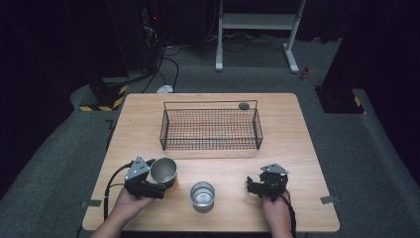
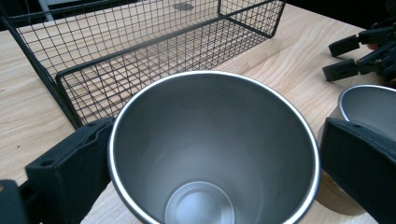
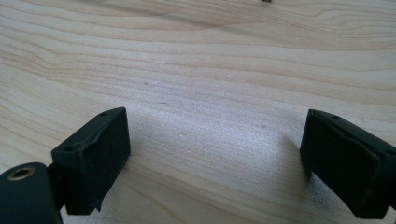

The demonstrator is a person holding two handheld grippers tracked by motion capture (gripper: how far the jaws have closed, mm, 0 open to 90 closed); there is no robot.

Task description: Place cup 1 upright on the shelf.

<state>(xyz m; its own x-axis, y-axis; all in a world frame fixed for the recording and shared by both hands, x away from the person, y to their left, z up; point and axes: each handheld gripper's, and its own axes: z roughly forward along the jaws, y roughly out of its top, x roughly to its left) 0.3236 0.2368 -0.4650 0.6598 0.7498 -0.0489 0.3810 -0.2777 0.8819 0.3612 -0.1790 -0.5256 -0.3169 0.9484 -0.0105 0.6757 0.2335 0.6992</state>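
2 steel cups stand upright and empty on the near part of the table. The left cup (image 1: 164, 171) is shiny, tapering to a round base, just near the basket's left corner. The right cup (image 1: 202, 195) stands nearer, close beside it.

Room's super dark around the edges, but the wooden table (image 1: 297, 148) is lit evenly from overhead. Soft shadows only. Steel cup (image 2: 215, 149) has a bright rim glare, and the near jaws look blurry up close.
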